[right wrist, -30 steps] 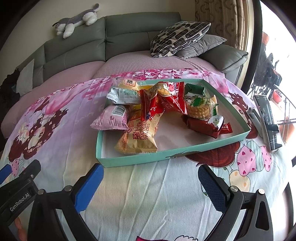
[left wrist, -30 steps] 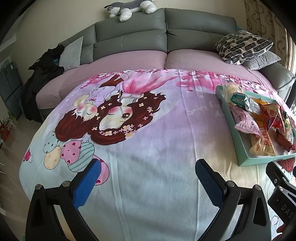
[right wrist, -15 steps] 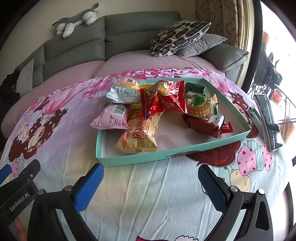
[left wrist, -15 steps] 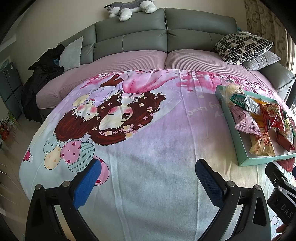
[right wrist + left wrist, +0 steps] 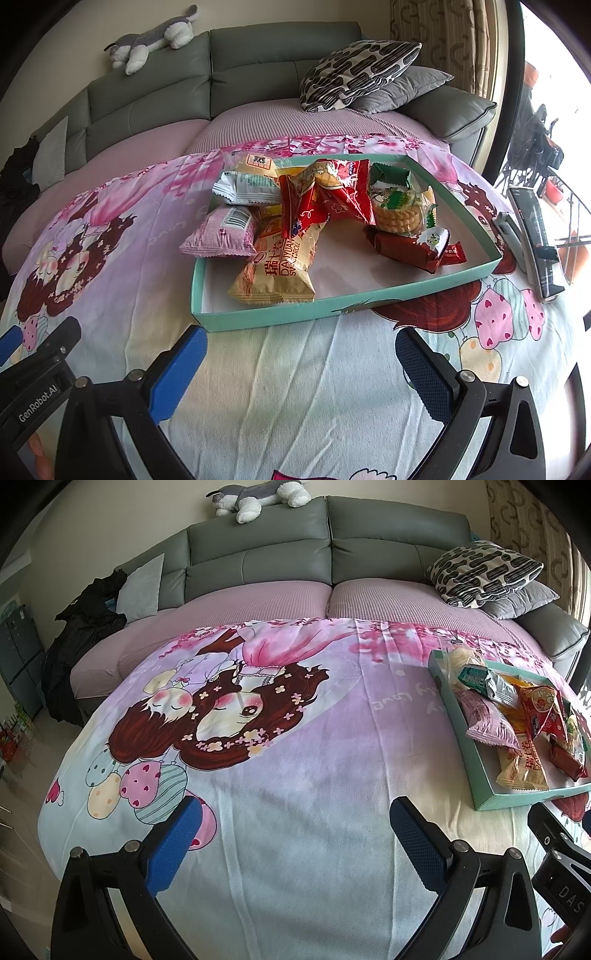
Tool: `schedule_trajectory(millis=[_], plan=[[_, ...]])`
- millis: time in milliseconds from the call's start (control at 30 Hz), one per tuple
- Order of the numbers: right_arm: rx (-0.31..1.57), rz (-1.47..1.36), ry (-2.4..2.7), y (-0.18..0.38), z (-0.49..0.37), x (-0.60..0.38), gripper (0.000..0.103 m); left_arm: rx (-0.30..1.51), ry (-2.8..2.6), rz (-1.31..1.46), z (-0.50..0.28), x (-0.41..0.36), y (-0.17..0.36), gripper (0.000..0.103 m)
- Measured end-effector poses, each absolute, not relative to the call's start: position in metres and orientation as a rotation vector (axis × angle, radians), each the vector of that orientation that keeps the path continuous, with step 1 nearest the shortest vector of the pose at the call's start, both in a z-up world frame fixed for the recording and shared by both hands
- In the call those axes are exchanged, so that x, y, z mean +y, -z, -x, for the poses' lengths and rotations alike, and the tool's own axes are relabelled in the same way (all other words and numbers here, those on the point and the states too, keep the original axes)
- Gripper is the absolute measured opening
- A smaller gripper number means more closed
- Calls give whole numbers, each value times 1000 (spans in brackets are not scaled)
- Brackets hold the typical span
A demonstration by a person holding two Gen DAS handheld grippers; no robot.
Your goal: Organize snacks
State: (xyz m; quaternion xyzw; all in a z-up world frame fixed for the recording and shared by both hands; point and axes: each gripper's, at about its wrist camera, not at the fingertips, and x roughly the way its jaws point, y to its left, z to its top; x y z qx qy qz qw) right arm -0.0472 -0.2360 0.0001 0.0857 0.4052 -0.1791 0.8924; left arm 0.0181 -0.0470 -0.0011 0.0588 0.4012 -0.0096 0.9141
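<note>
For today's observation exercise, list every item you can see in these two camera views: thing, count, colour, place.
tray: 1, teal, on the blanket, right side
snack packets: about nine, red, pink, yellow, green, white, piled in the tray; the pink one overhangs its left rim
blanket: 1, pink and pale blue cartoon print, over the sofa seat
sofa: 1, grey-green, behind
cushions: 2, one black-and-white patterned, one grey, right end of the sofa
plush dog: 1, grey and white, on the sofa back
remote controls: 2, dark, right of the tray
left gripper: open, blue pads
right gripper: open, blue pads
</note>
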Motion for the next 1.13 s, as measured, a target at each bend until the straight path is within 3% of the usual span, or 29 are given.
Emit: schedule_trajectory(millis=[1133], plan=[[844,-182,371,1,47,-237,103,819,6,-119,-17,-44,2,101]])
